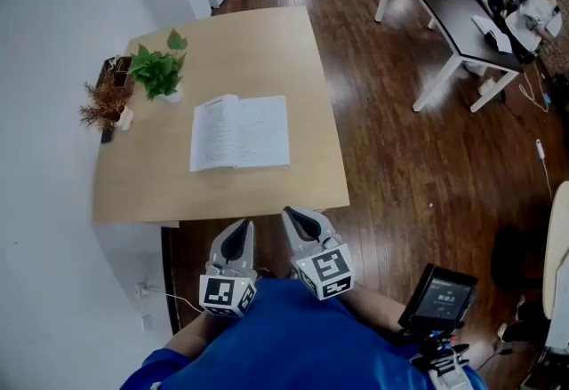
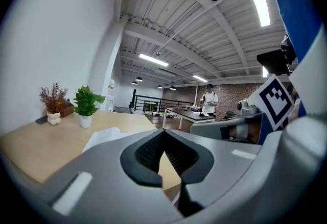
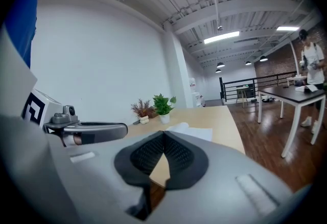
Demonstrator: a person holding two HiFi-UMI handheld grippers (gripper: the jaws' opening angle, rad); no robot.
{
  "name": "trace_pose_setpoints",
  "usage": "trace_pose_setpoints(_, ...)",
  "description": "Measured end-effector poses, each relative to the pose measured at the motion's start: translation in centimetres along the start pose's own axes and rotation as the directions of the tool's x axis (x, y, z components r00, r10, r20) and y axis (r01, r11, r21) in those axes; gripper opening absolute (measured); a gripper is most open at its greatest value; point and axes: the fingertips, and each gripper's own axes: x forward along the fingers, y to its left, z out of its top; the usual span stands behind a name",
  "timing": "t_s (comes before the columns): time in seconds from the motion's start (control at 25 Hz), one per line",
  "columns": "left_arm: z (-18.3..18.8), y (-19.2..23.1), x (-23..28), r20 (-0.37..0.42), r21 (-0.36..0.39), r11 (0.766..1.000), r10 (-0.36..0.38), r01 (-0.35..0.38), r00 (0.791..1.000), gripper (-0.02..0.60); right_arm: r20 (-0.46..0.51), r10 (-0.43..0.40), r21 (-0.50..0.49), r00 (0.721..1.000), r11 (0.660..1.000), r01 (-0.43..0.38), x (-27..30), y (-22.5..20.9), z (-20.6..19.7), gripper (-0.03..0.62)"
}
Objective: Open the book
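The book [image 1: 240,131] lies open and flat on the wooden table [image 1: 267,51], white pages up, near the table's middle. It shows low in the left gripper view as a pale book [image 2: 102,137] and in the right gripper view as a pale book [image 3: 191,130]. My left gripper [image 1: 242,226] and right gripper [image 1: 292,213] hang side by side just off the table's near edge, close to my body. Both are shut with tips touching and hold nothing. Neither touches the book.
A green potted plant [image 1: 160,70] and a dried reddish plant [image 1: 105,104] stand at the table's left edge by the white wall. A dark desk [image 1: 453,11] with a seated person [image 1: 533,6] is at the far right. A device with a screen [image 1: 438,298] hangs at my right.
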Motion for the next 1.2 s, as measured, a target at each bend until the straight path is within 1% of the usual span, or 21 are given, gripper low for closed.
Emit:
trace_pose_setpoints(0.28, 0.6, 0.1, -1.7, 0.01, -0.003, 0.999, -0.034, 0.034, 0.999, 0.006, 0.01, -0.053, 0.0, 0.999, 0.999, 0.053, -1.4, 1.5, 0.3, 0.003)
trace_pose_setpoints(0.56, 0.0, 1.4, -3.5, 0.017, -0.019, 0.999, -0.047, 0.048, 0.999, 0.006, 0.002, -0.082, -0.002, 0.997, 0.997, 0.082, -1.4, 3.8, -0.7, 0.003)
trace_pose_setpoints(0.92, 0.0, 1.6, -4.6, 0.02, -0.028, 0.998, -0.056, 0.057, 0.998, 0.006, -0.01, -0.092, -0.011, 0.996, 0.996, 0.092, -1.5, 4.9, -0.9, 0.003)
trace_pose_setpoints(1.2, -0.1, 1.9, -4.7, 0.015, -0.025, 0.998, -0.066, 0.066, 0.998, 0.006, -0.008, -0.097, -0.012, 0.995, 0.995, 0.097, -1.5, 5.0, -0.8, 0.003)
